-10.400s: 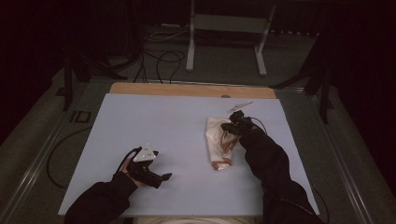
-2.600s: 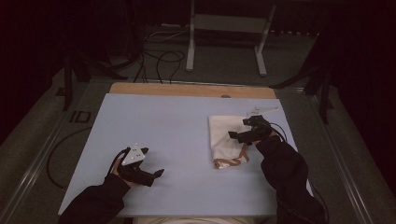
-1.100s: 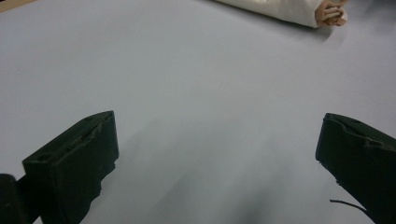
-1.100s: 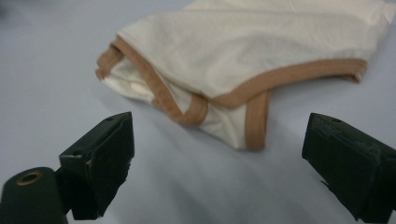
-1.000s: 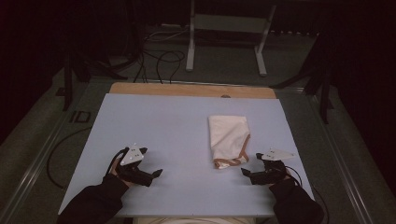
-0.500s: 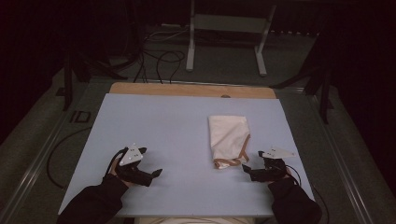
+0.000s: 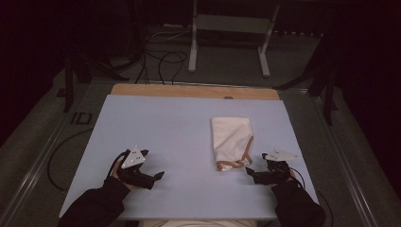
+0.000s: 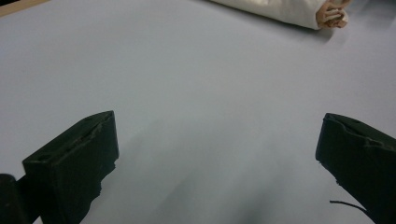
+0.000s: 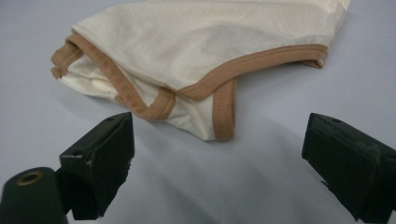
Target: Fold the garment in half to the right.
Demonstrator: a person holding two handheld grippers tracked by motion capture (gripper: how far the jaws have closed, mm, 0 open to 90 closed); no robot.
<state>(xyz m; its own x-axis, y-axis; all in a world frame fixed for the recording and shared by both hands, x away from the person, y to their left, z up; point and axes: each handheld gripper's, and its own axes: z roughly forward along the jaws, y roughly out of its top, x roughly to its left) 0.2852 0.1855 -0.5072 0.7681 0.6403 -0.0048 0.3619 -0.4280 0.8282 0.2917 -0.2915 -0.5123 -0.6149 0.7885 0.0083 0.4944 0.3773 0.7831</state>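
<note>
Both pairs of jaws stand wide apart and empty: the left gripper [image 7: 158, 176] rests near the table's front left, the right gripper [image 7: 249, 172] just beside the folded cream cotton garment with tan binding [image 7: 231, 137], which lies right of centre on the pale blue tabletop [image 7: 165, 123]. Light and limp, that cloth would likely sag and unfold when lifted; the stitched tan edge [image 9: 219, 112] looks the firmest hold. Its inner layers are hidden in the fold.

folded garment [image 8: 289, 9] cut off by left gripper view's top edge, far end cropped in right gripper view
</note>
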